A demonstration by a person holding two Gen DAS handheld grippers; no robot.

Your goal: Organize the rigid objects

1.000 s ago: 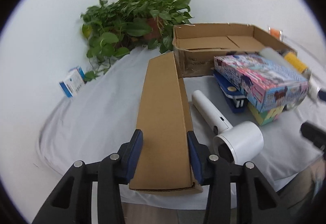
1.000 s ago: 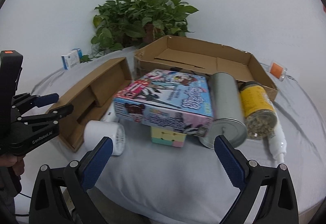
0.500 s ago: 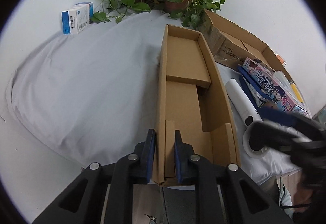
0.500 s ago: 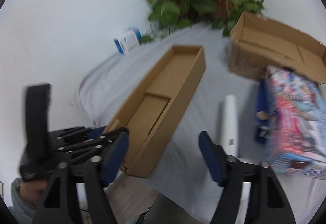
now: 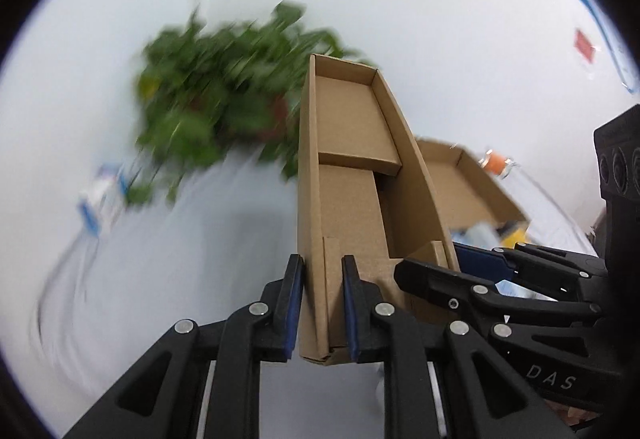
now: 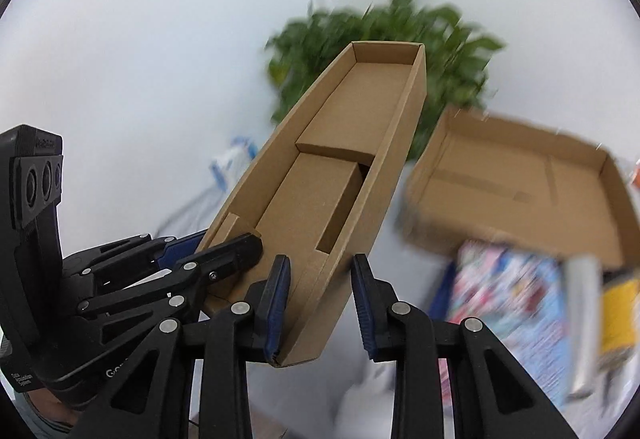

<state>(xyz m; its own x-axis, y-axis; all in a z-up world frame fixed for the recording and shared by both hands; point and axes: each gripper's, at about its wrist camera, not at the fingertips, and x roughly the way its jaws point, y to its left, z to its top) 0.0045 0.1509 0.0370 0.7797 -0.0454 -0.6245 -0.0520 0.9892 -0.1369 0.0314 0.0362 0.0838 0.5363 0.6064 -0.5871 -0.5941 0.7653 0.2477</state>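
A long narrow open cardboard box (image 5: 352,175) is lifted off the table, tilted up, open side toward me. My left gripper (image 5: 322,307) is shut on its near left wall. My right gripper (image 6: 320,303) straddles the box's (image 6: 340,175) near right wall; the left pad touches it, and a gap shows at the right pad. Each gripper shows in the other's view: the right one (image 5: 460,279) and the left one (image 6: 208,251).
A wide shallow open cardboard box (image 6: 520,187) lies on the white-covered table (image 5: 180,259). In front of it lie a colourful box (image 6: 508,303), a grey can (image 6: 584,319) and a yellow jar (image 6: 620,311). A potted plant (image 5: 216,99) and a small blue-white carton (image 5: 100,199) stand behind.
The long box has been lifted off the table and tilted up. My right gripper has come in from the right and narrowed around the box's near right wall.
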